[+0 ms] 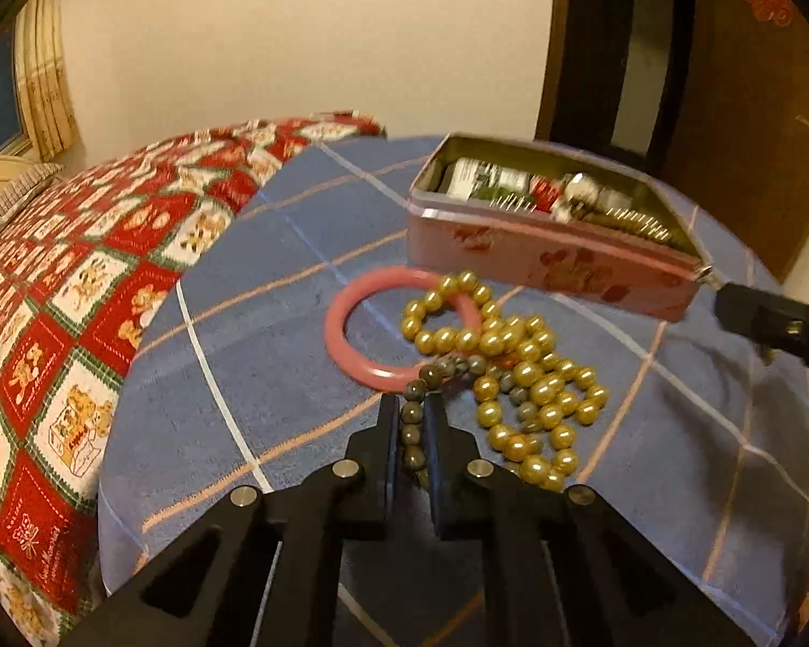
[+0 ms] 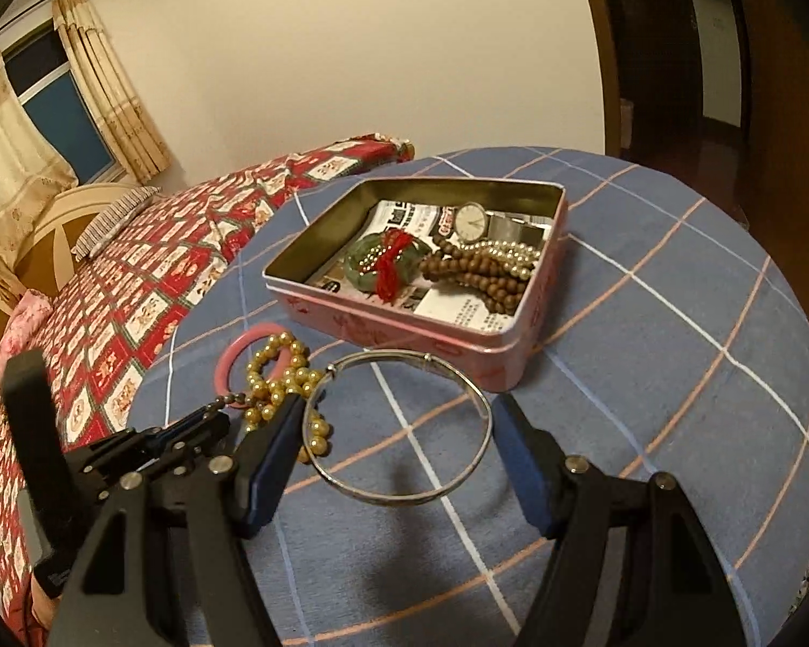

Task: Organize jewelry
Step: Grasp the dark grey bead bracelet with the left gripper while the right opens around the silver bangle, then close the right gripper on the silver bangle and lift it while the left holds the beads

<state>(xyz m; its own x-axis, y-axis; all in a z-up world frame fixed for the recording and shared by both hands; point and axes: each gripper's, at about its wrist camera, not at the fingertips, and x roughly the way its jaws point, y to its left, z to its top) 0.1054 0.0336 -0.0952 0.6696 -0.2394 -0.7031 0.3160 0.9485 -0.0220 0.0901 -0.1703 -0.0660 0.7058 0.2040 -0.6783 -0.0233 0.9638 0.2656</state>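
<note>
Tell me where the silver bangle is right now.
In the right wrist view, the silver bangle sits between the right gripper's spread fingers, above the blue checked cloth, just before the pink tin.

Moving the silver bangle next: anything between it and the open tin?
Nothing visible. The silver bangle sits spanned by the right tongs, just before the pink tin, with only bare cloth between.

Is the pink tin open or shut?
Open. The pink tin has no lid on it, and inside you can see a watch, brown beads and a green bangle.
</note>
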